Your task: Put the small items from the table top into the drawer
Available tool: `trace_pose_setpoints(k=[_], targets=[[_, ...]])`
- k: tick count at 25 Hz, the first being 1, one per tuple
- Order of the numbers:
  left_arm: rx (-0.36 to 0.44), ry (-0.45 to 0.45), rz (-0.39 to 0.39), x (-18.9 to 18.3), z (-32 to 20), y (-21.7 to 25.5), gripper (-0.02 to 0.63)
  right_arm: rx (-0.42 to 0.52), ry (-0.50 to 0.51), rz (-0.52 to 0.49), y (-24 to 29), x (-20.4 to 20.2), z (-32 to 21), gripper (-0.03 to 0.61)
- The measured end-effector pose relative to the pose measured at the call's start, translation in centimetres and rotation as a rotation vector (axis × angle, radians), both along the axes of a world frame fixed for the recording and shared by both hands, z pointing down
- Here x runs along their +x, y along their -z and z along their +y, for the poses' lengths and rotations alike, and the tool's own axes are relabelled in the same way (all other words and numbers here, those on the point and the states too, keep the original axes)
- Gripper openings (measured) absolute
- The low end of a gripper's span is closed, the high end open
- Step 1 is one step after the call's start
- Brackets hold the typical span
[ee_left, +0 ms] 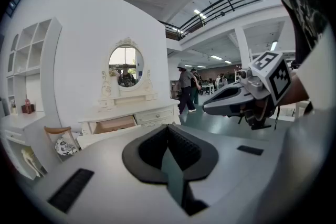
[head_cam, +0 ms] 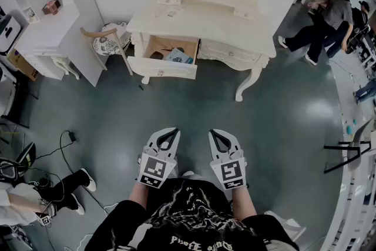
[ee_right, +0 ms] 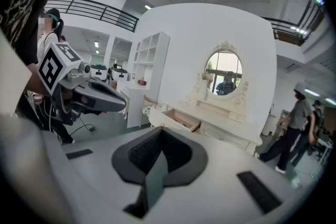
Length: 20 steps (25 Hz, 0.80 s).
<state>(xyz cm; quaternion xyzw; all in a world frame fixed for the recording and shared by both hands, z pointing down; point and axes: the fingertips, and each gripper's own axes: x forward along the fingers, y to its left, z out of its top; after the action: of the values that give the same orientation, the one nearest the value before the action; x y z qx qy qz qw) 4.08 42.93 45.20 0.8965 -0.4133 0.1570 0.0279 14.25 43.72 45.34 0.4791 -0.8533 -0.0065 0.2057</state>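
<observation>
The cream dressing table (head_cam: 200, 25) stands across the floor from me, under an oval mirror (ee_left: 126, 65). Its left drawer (head_cam: 163, 69) is pulled out; inside lie a bluish packet (head_cam: 180, 57) and a dark item (head_cam: 157, 54). I can make out no small items on the table top from here. Both grippers hang close to my body, far from the table, side by side and pointing toward it. The left gripper (head_cam: 170, 133) (ee_left: 168, 127) is shut with nothing in it. The right gripper (head_cam: 218, 134) (ee_right: 160, 129) is also shut and empty. Each shows in the other's view.
A wooden chair with a patterned cushion (head_cam: 108, 44) stands left of the table, beside a white desk and shelf unit (head_cam: 44, 38). People walk at the right (head_cam: 324, 25). A seated person's legs (head_cam: 64, 185) and floor cables (head_cam: 63, 147) lie at my left.
</observation>
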Motion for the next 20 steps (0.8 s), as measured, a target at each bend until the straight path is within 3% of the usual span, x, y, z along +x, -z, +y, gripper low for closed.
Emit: trace_pose_setpoints(k=[7,20], targets=[[-0.028,-0.011,-0.027,-0.4,-1.0,-1.0,0.015,-0.022,-0.014,-0.007,-0.5,-0.1,-1.1,0.009],[-0.037,-0.033,-0.004,-1.1,-8.6,-1.0,0.015,-0.016,-0.017,-0.012,0.0,-1.4,-7.9,0.011]])
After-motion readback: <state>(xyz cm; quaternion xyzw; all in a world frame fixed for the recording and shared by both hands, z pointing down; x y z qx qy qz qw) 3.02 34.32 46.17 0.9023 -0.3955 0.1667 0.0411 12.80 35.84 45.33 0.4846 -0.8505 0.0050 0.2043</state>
